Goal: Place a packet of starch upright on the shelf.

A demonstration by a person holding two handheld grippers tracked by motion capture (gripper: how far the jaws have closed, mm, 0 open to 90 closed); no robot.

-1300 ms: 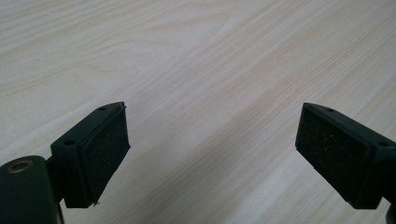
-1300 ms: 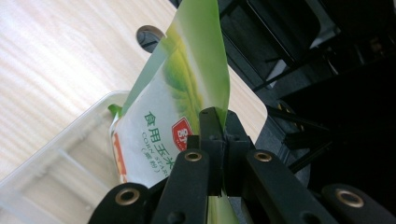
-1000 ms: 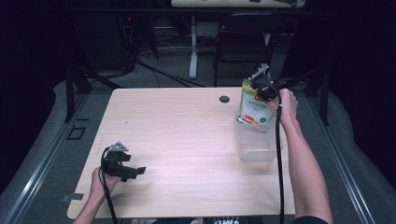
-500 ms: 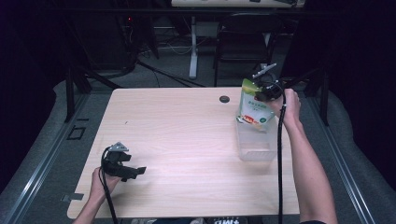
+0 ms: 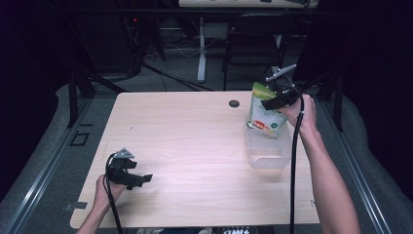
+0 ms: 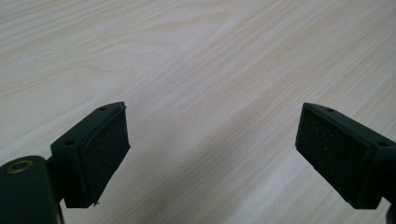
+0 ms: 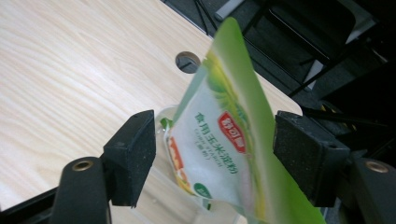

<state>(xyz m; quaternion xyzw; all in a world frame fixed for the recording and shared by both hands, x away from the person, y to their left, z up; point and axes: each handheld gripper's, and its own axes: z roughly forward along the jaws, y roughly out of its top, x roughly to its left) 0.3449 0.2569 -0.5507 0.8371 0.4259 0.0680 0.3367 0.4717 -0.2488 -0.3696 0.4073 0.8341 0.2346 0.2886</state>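
Green-topped pouch [image 7: 219,140] standing in clear bin [image 5: 267,148], between right gripper [image 7: 215,156] spread wide; backing off straight. Left gripper [image 6: 210,149] idling wide over counter [image 5: 195,141].

On the surface [image 5: 195,146], a pouch [image 5: 265,114] stands in a container [image 5: 267,148] at three o'clock; right gripper [image 5: 278,100] beside it, left gripper [image 5: 134,178] at seven o'clock.

Green-white pouch [image 7: 224,154], red label; pale woodgrain table [image 5: 195,136]; black fingers [image 6: 93,154].

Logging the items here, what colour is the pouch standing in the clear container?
Green and white pouch with a red label, clearest in the right gripper view.
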